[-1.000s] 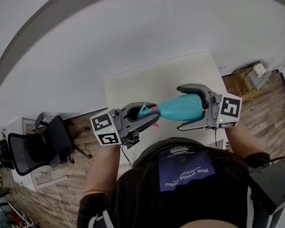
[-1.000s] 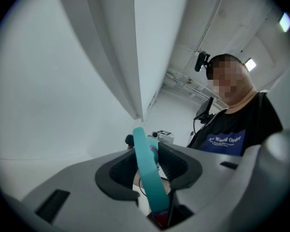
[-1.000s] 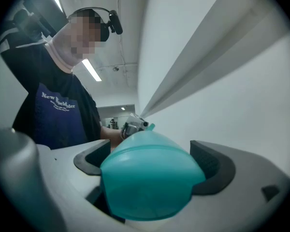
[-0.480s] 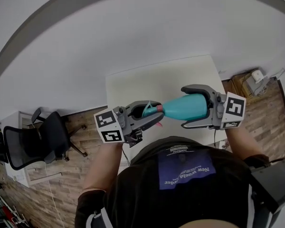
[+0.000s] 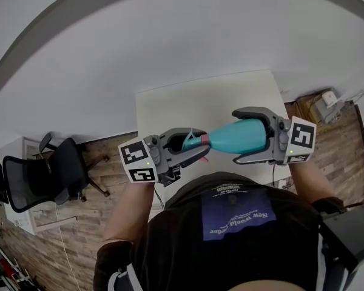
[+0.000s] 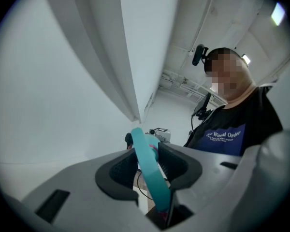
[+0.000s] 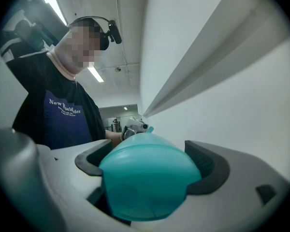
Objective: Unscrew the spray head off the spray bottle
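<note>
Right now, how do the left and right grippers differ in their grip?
The left gripper holds the narrow spray head; the right gripper holds the wide body of the spray bottle. The left gripper's jaws stand closer together than the right gripper's. Shared: both are shut on the same spray bottle, held off the table between them.

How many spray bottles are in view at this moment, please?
1. The teal spray bottle is held sideways, body in the right gripper, spray head in the left gripper; none other shows.
</note>
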Tool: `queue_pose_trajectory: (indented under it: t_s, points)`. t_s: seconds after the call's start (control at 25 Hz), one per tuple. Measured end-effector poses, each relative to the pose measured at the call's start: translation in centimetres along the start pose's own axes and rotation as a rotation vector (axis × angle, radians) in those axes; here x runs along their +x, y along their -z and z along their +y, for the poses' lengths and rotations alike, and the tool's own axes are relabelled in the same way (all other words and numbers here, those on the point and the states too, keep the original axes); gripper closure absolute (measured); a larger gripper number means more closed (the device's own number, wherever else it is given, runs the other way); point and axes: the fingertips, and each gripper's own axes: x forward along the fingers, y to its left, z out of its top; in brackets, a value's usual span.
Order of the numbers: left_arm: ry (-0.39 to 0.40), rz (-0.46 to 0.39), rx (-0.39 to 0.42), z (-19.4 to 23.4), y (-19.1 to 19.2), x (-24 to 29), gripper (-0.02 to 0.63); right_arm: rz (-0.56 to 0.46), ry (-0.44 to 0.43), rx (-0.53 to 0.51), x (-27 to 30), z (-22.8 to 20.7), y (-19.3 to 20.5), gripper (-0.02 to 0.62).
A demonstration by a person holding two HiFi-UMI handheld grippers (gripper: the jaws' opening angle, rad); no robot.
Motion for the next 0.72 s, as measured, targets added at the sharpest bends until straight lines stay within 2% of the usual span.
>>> queue_pose_trajectory:
  t_s: [0.44, 0.6, 0.64, 0.72]
  points:
    - [0.049, -0.087, -0.372, 0.7, 0.5, -0.6, 0.472, 0.126, 0.019, -0.242, 0.7, 1.6, -0.2, 0.132]
    - [0.080, -0.106, -0.458, 0.7, 1.0, -0.6, 0.472, 0.160, 0.027, -0.301, 0.6, 2.0, 0.1, 0.133]
    - [0.084, -0.111, -0.491, 0.7, 1.2, -0.5, 0.472, 0.183, 0.035, -0.332, 0.5, 2.1, 0.4, 0.133]
    - [0.090, -0.139, -0.609, 1.3, 1.6, -0.4, 0.472, 0.260, 0.054, -0.440, 0.4, 2.2, 1.0, 0.133]
